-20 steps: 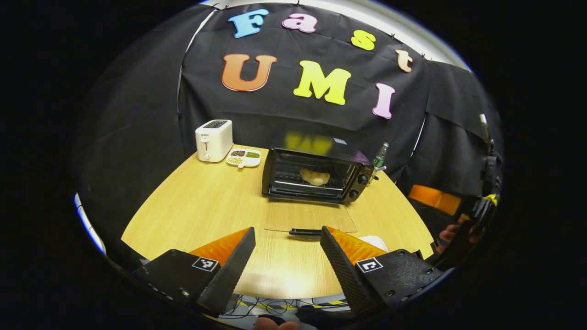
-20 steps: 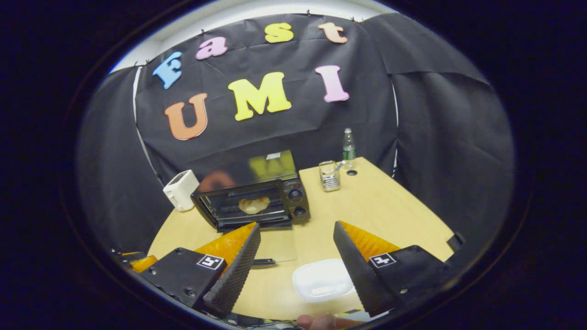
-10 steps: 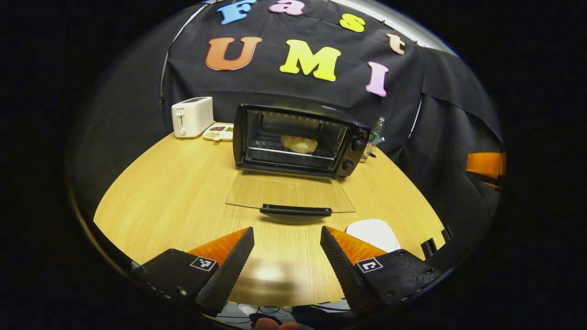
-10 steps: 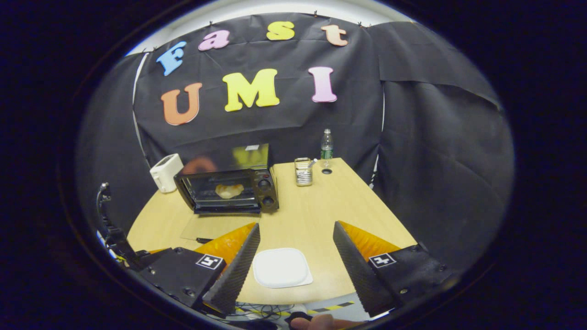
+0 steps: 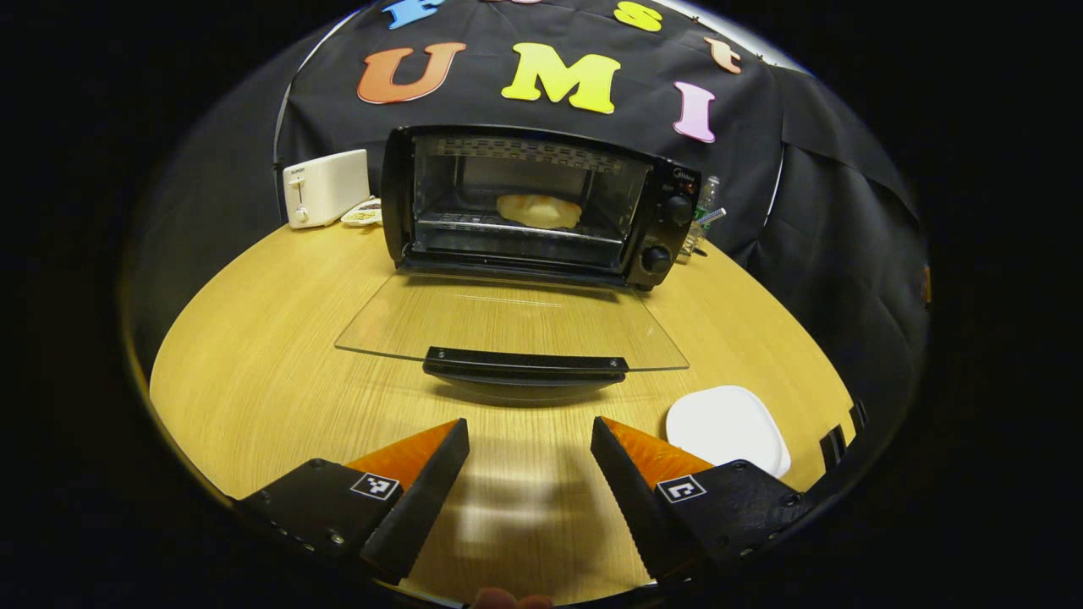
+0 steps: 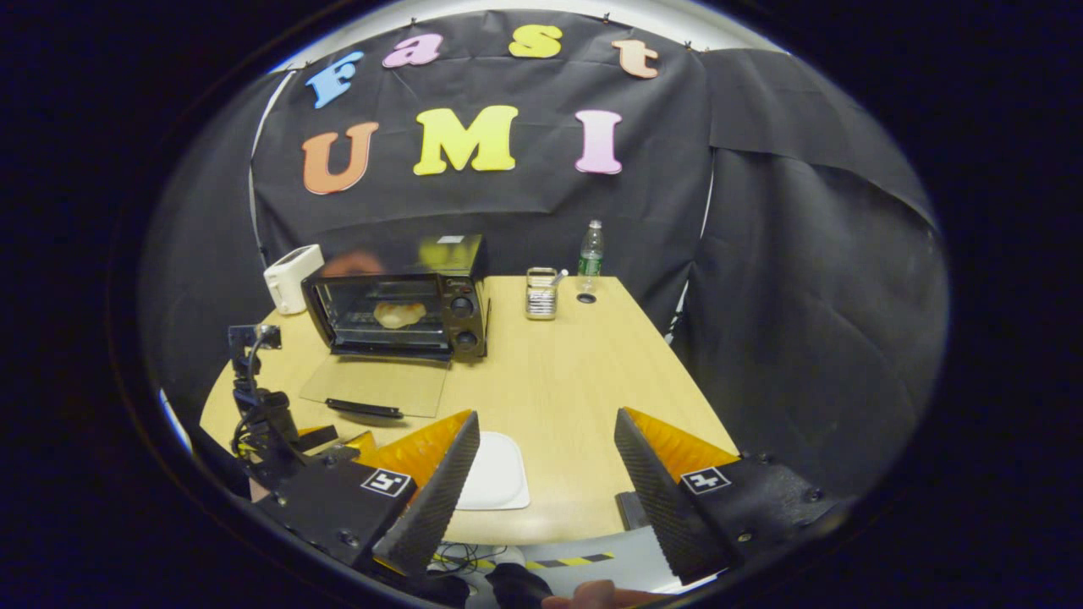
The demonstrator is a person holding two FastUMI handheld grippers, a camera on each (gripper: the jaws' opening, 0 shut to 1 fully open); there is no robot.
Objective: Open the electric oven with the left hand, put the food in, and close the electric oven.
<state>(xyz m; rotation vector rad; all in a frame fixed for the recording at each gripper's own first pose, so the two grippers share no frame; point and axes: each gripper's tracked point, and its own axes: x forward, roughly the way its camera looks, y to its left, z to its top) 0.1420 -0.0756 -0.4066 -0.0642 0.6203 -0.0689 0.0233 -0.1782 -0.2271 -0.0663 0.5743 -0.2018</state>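
Oven door (image 5: pixel 508 326) lies flat — handle (image 5: pixel 525 365) crosswise, food (image 5: pixel 538 210) apparently inside.

The black oven (image 5: pixel 529 203) stands on the counter (image 5: pixel 254 372) with two knobs (image 5: pixel 668 233) down its right side. Its glass door (image 5: pixel 508 326) lies folded down flat, the black handle (image 5: pixel 525 365) on its near edge. The pale food (image 5: pixel 538 210) sits on the rack inside.
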